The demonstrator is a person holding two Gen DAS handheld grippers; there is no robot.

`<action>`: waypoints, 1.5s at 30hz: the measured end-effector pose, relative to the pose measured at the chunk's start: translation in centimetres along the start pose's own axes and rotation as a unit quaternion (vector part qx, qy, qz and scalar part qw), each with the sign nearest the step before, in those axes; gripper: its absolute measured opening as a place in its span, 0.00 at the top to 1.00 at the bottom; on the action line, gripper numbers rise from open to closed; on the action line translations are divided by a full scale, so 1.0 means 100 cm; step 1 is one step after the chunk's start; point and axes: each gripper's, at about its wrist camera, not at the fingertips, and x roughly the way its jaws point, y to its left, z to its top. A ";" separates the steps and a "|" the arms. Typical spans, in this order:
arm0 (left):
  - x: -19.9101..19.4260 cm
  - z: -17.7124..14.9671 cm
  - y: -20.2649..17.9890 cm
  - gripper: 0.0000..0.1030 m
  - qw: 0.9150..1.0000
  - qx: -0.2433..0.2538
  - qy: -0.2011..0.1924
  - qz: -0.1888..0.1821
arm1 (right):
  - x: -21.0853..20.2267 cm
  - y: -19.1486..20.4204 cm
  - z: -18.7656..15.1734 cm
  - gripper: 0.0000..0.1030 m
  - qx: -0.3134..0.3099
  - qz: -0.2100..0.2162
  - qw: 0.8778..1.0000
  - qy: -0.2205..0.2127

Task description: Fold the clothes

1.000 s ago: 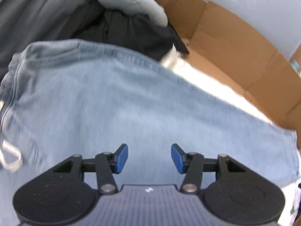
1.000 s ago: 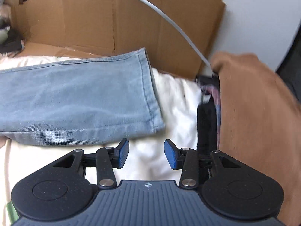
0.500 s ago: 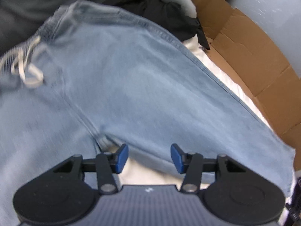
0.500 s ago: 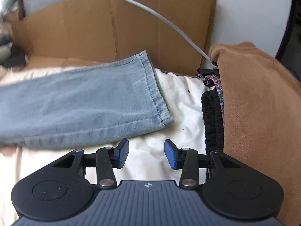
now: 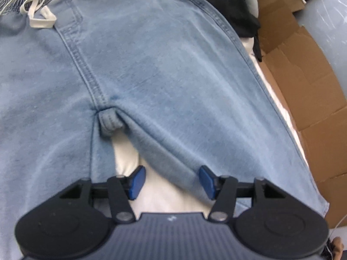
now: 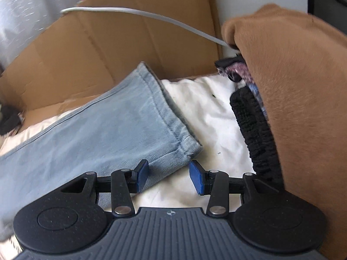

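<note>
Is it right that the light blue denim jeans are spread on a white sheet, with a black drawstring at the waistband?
Not quite. The light blue denim jeans do lie on the white sheet, but the drawstring at the waistband is off-white, not black. The left wrist view shows it knotted at the top left of the picture.
</note>
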 end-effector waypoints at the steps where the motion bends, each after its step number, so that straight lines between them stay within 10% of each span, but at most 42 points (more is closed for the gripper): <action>1: 0.001 0.000 0.000 0.40 1.000 -0.003 -0.002 -0.003 | 0.003 -0.002 0.000 0.52 0.008 -0.001 1.000 0.000; 10: 0.003 -0.005 -0.003 0.49 0.999 -0.033 -0.025 -0.022 | 0.012 -0.009 0.001 0.54 0.068 -0.011 0.998 -0.008; 12: 0.004 -0.005 -0.003 0.59 0.999 -0.031 -0.028 -0.017 | 0.010 -0.010 0.005 0.89 0.071 -0.016 0.997 -0.016; 16: -0.003 -0.002 -0.004 0.85 0.998 -0.037 -0.039 -0.017 | -0.003 -0.010 0.016 0.91 0.083 -0.011 0.996 -0.028; 33: 0.005 0.008 -0.001 0.82 1.000 -0.006 0.019 0.010 | -0.018 -0.004 0.016 0.82 0.018 -0.074 0.997 -0.009; 45: -0.055 0.014 -0.025 0.74 0.996 0.077 0.053 0.001 | -0.054 0.022 0.021 0.74 -0.028 -0.133 0.988 -0.075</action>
